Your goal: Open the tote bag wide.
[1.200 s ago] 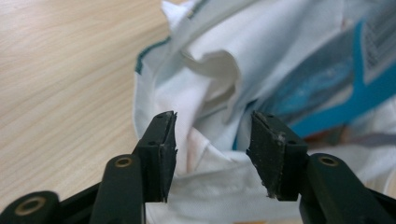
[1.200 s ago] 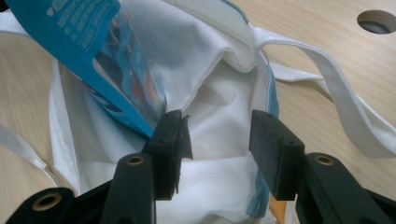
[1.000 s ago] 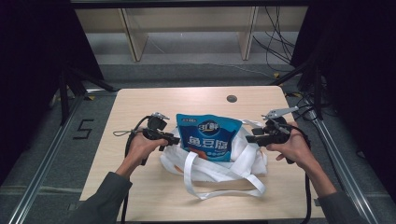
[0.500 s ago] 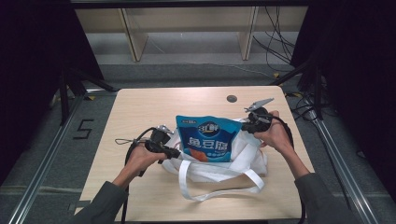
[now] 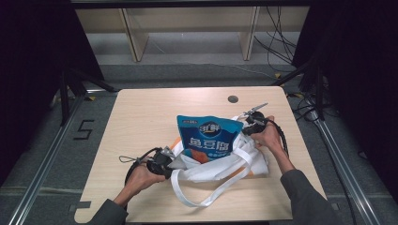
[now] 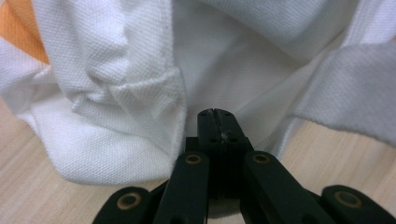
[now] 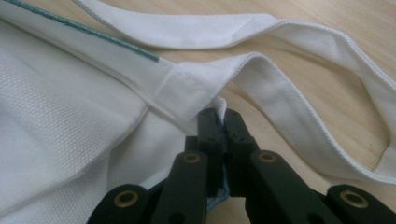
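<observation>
Between both grippers — left gripper [image 5: 168,160], right gripper [image 5: 248,123] — white bag [image 5: 220,161].

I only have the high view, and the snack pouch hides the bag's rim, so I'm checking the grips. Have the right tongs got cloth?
Observer: Yes. The right tongs are shut on the white tote bag at its hem, where a strap joins.
Operator: And the left tongs?
Observer: The left tongs have just been closing and their tips now meet against the bag's folded side. I cannot tell whether cloth is pinched.
Operator: Any marking near the right grip?
Observer: A teal stitched line runs along the hem and stops short of the tongs.
</observation>
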{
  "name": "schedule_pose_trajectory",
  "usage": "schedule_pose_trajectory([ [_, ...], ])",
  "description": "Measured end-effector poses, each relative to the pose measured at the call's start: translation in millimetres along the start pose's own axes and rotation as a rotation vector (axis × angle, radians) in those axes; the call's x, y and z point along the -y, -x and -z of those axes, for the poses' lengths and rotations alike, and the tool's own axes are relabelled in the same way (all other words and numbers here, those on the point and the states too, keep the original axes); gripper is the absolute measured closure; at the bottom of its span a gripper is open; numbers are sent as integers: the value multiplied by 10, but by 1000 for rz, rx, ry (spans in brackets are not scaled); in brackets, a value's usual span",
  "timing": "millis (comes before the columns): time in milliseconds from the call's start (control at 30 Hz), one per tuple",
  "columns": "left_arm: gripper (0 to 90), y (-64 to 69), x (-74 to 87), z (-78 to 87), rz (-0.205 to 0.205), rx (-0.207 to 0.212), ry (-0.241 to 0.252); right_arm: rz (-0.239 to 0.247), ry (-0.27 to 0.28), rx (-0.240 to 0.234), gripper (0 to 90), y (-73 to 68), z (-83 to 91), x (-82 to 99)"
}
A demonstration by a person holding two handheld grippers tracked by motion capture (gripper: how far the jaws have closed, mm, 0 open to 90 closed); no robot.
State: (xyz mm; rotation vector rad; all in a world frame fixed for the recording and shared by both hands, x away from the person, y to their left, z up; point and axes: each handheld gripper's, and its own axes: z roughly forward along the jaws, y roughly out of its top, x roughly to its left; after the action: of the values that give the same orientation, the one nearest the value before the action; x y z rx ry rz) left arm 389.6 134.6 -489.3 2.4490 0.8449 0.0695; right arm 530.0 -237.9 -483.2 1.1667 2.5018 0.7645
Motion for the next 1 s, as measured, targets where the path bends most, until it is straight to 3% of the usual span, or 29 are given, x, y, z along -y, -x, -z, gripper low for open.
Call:
schedule_pose_trajectory([
  [33,880,-12,-6,21,14,11,9,-30,-16,-19,870,-8,43,-4],
  [67,848,-18,-16,69,61,27,40,2,0,-4,855,17,41,7],
  [100,830,-36,-31,124,62,34,51,11,6,16,827,21,94,11],
  [133,812,-55,-54,174,61,41,83,-50,-3,8,785,8,176,-14],
  [167,770,-73,-74,211,54,43,110,-65,11,9,751,5,271,-30],
  [200,756,-75,-103,263,59,43,131,-30,58,6,725,15,320,-33],
  [233,743,-84,-148,320,49,31,139,-32,62,-5,690,6,449,-52],
  [300,713,-92,-215,360,79,34,180,-48,115,-5,656,-64,726,-72],
  [367,701,-117,-284,386,109,31,219,-26,181,-19,652,-127,956,-55],
  [433,696,-185,-352,405,107,21,221,9,219,-67,651,-211,1125,-22],
  [500,701,-246,-402,394,120,16,224,51,201,-127,662,-356,1287,38],
  [533,702,-283,-439,374,140,8,231,50,205,-149,670,-426,1304,61],
  [567,707,-313,-461,365,135,14,225,63,188,-196,688,-544,1331,100],
  [633,718,-361,-514,313,152,12,234,112,183,-217,724,-698,1310,159],
  [667,724,-383,-535,277,172,12,236,112,170,-253,738,-772,1296,180],
  [700,730,-422,-545,237,184,0,234,133,156,-234,748,-815,1254,211],
  [733,737,-459,-540,211,183,3,225,112,143,-284,766,-935,1208,262],
  [833,758,-536,-523,158,199,4,227,169,123,-223,804,-1115,1087,413],
  [867,759,-562,-509,136,232,12,250,181,113,-201,821,-1156,1083,468],
  [967,783,-617,-468,117,205,-22,214,219,99,-175,866,-1249,962,635],
  [1000,782,-633,-451,108,211,-13,216,209,81,-166,875,-1266,920,681],
])
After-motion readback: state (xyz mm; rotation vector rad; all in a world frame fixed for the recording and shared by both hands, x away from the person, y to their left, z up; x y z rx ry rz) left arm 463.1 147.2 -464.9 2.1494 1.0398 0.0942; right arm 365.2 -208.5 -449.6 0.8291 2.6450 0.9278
